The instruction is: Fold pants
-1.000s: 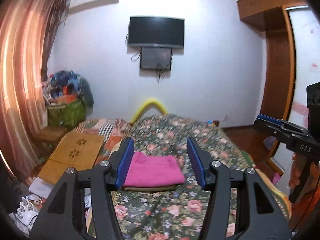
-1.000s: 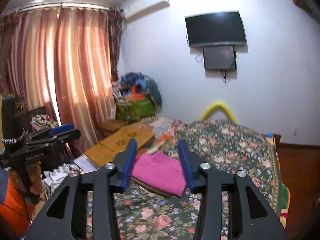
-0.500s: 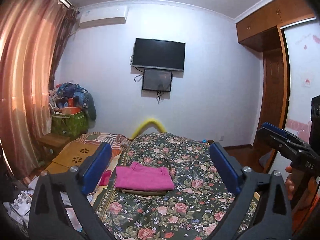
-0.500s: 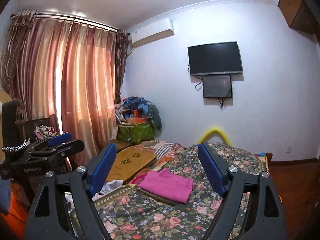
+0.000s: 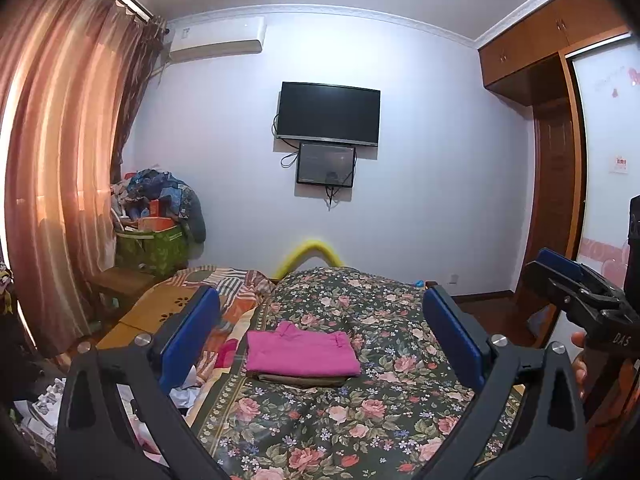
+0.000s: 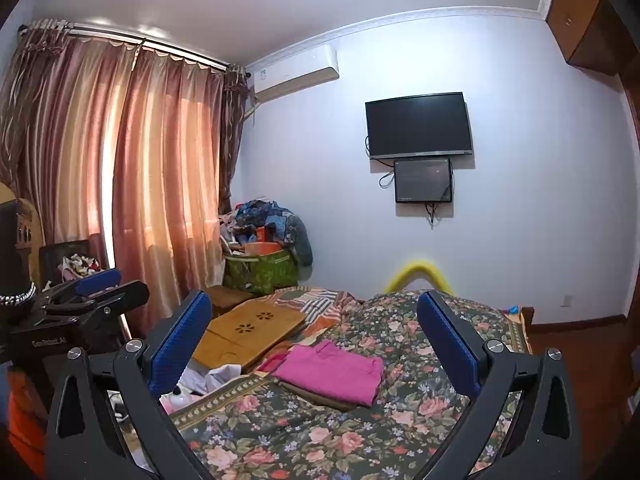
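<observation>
Folded pink pants (image 5: 302,349) lie on a folded dark olive garment (image 5: 300,381) on the floral bedspread (image 5: 360,416); they also show in the right wrist view (image 6: 334,372). My left gripper (image 5: 320,340) is open and empty, held back from and above the stack. My right gripper (image 6: 316,344) is open and empty, also held back. The right gripper shows at the right edge of the left wrist view (image 5: 580,296). The left gripper shows at the left edge of the right wrist view (image 6: 92,300).
A wooden lap table (image 6: 248,330) and a striped blanket (image 5: 236,292) lie left of the stack. White and pink clutter (image 6: 208,380) sits by the bed's left edge. A green basket heaped with clothes (image 5: 156,240) stands in the corner by the curtains (image 5: 60,160). A wardrobe (image 5: 560,184) is right.
Both grippers opened wide and pulled back and up from the pink pants, which now look smaller and farther off. The pants stayed on the stack.
</observation>
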Demonstrator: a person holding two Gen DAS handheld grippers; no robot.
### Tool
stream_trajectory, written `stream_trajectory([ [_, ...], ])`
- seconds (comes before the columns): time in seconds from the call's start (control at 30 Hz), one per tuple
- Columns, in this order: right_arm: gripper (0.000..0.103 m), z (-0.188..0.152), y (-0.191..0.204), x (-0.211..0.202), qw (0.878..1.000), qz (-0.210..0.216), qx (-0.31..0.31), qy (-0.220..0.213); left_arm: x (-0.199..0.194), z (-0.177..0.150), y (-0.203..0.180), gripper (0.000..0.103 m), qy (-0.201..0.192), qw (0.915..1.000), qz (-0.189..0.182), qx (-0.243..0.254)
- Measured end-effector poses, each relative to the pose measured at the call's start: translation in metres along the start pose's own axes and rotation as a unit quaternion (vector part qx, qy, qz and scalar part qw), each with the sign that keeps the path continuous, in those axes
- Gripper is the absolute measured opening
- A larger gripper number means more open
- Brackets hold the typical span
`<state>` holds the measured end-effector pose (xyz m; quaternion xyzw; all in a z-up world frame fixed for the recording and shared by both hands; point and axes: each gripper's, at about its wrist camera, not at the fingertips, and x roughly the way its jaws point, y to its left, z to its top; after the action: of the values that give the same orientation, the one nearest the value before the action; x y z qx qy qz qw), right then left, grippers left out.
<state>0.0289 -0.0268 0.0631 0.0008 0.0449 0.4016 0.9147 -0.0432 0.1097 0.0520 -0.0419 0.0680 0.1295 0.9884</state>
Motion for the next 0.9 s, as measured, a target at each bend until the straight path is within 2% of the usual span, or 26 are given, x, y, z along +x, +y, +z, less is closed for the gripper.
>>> stream_trajectory([
  [0.9, 0.103, -0.003, -0.005, -0.007, 1.0, -0.007, 0.01, 0.01, 0.005, -0.009, -0.009, 0.103, 0.002, 0.9997, -0.005, 0.023],
])
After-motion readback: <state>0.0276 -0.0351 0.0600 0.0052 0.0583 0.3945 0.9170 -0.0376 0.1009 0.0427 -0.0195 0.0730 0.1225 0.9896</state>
